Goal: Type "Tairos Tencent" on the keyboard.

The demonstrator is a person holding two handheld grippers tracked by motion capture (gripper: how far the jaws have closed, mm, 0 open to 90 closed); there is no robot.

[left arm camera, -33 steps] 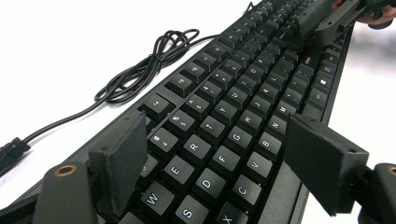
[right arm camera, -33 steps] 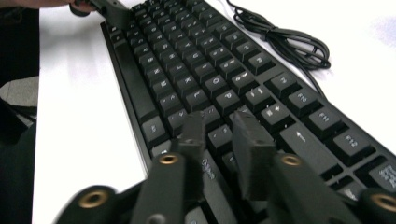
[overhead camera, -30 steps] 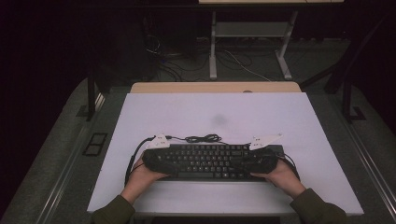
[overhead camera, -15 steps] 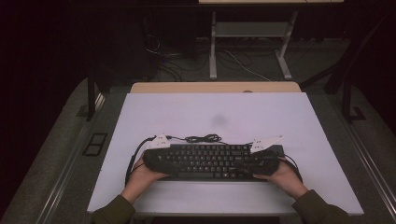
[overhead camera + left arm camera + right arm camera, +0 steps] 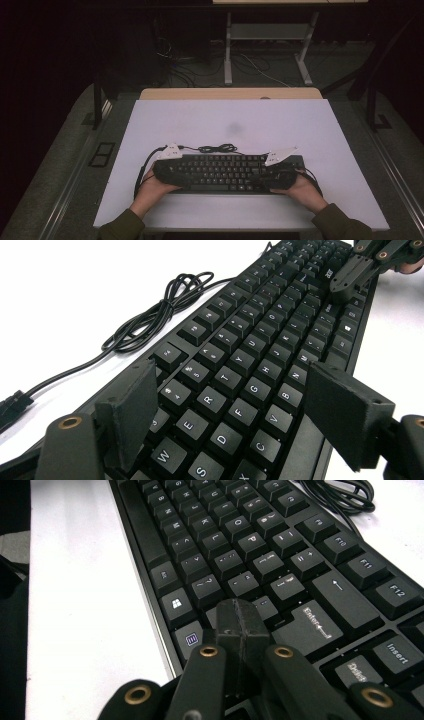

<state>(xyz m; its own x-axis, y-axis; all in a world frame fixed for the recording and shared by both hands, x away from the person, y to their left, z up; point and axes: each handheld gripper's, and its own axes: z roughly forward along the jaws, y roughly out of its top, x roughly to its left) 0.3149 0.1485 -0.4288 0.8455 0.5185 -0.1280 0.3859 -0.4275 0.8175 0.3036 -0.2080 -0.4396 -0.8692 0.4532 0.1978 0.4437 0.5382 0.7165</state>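
Note:
A black keyboard (image 5: 225, 172) lies across the near part of the white table (image 5: 230, 120), and a hand holds a gripper at each end of it. My left gripper (image 5: 235, 410) stands open over the left-hand keys, around the W, E and R keys (image 5: 207, 400). One pad hangs above the far rows and the other above the front edge, gripping nothing. My right gripper (image 5: 242, 625) is shut, its tips pressed together with nothing between them. It sits low over the keys just left of the Enter key (image 5: 312, 625). The left gripper view has it far off as the right gripper (image 5: 345, 287).
The keyboard's black cable (image 5: 217, 148) lies in a loose coil on the table just behind the keyboard, with its plug end (image 5: 12, 407) off to the left. A wooden table edge (image 5: 230, 93) runs behind the white top. Dark floor, cables and a desk frame (image 5: 227, 55) lie beyond.

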